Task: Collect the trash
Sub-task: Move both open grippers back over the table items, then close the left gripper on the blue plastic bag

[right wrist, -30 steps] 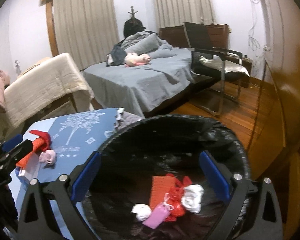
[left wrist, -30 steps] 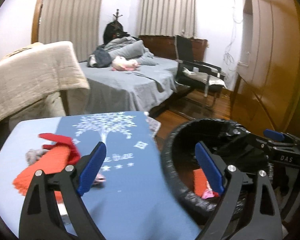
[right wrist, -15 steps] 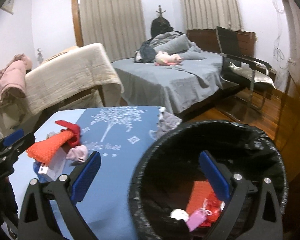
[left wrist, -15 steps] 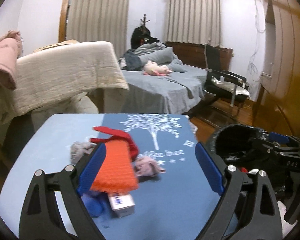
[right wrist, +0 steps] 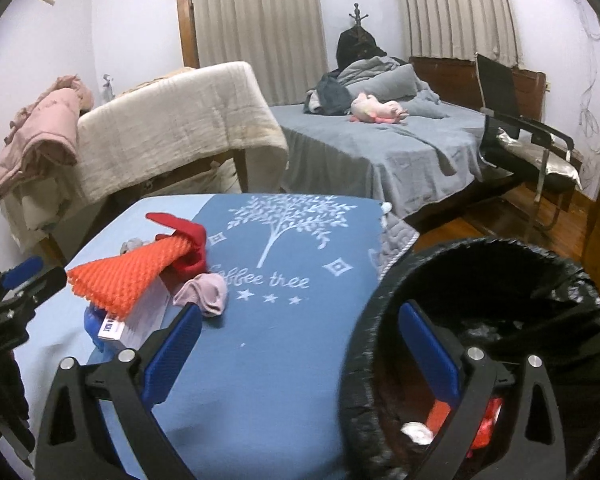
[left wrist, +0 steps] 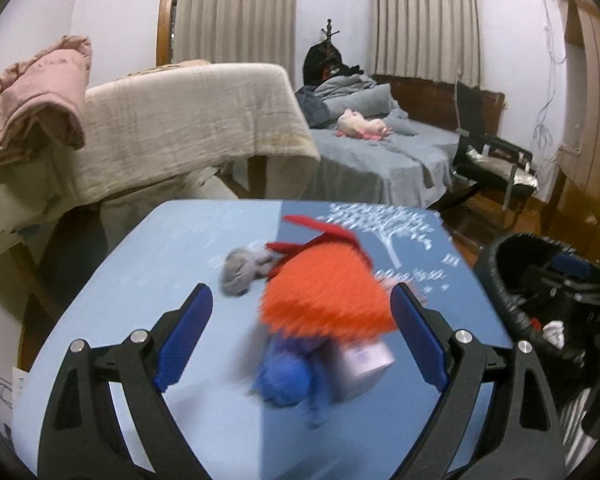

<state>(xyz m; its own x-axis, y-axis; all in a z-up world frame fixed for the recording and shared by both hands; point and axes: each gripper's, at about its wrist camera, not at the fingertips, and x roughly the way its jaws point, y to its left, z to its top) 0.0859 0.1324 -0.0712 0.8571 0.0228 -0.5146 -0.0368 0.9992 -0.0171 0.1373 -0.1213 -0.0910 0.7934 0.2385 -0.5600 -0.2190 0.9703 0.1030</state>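
Observation:
A trash pile lies on the blue table cloth (right wrist: pixel 284 320): an orange textured sheet (left wrist: pixel 324 296) (right wrist: pixel 128 276), a red piece (right wrist: pixel 188 236), a white box (left wrist: pixel 366 364) (right wrist: pixel 140 316), a blue crumpled item (left wrist: pixel 284 378), a grey wad (left wrist: pixel 240 270) and a pink wad (right wrist: pixel 204 292). My left gripper (left wrist: pixel 300 344) is open and empty, with the orange sheet, box and blue item between its fingers. My right gripper (right wrist: pixel 300 354) is open and empty, straddling the near rim of the black-lined bin (right wrist: pixel 500 280) (left wrist: pixel 516 248), which holds red and white trash (right wrist: pixel 418 432).
A beige-draped piece of furniture (right wrist: pixel 180 128) stands behind the table, with pink clothing (right wrist: pixel 44 128) at the left. A grey bed (right wrist: pixel 380 148) and a black chair (right wrist: pixel 520 140) stand further back. Wooden floor (right wrist: pixel 500 208) lies by the bin.
Both grippers have swung left from the bin toward the table. The left one has closed in on the trash pile, which now sits between its fingers. Both stay open.

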